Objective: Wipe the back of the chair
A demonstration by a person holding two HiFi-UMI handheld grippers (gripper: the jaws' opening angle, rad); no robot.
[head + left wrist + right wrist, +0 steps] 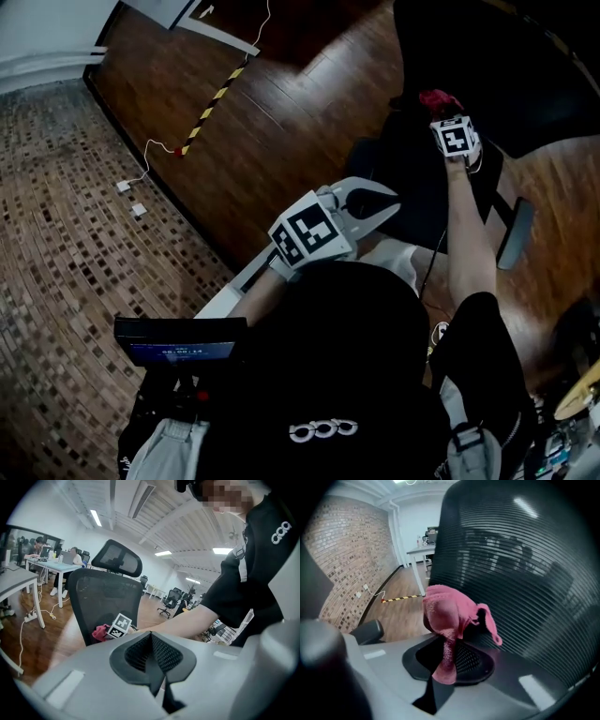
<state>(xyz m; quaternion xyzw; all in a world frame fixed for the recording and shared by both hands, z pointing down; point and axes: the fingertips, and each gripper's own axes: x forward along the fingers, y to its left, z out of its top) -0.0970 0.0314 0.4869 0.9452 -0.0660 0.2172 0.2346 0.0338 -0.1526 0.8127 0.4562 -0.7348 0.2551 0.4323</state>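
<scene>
Head view is dim and contrasty, its lower half nearly black, with a soft sheen on the wood floor (281, 103). Left gripper view is bright, and the ceiling strip lights (96, 517) blow out white. Right gripper view is darker, with a small glare spot on the chair back (525, 507) and the pink cloth (450, 616) in focus. Both gripper views have heavy fisheye bending, black vignetted corners and soft near bodywork.

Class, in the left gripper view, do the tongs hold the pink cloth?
No: the left gripper has its tongs closed on nothing; the right gripper clamps the pink cloth.
</scene>
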